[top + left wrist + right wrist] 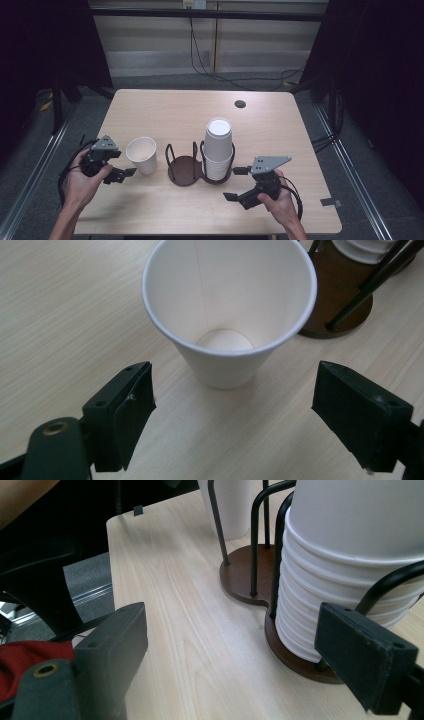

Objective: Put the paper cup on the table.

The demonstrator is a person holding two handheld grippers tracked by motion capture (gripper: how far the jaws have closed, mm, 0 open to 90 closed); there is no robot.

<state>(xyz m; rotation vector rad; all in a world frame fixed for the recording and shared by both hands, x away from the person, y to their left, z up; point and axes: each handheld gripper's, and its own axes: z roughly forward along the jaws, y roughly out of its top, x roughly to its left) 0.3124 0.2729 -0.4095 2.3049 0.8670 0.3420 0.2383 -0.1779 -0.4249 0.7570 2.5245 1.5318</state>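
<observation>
- Pale wood table (165,107) under dim light, dark curtains on both sides; a wire cup holder (192,167) stands near its middle.
- Just to the left of the holder, a single paper cup (142,154) stands upright, mouth up, apart from the empty ring.
- Left claw (126,173) is released, nothing between its jaws; the cup stands straight ahead of it, close, so this hand is nearer.
- Right claw (236,183) hangs released too, beside the stacked cups (218,150) in the holder's right ring.

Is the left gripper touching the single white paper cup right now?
Apart. The left gripper view shows the left gripper open, bare table between it and the white paper cup.
</observation>
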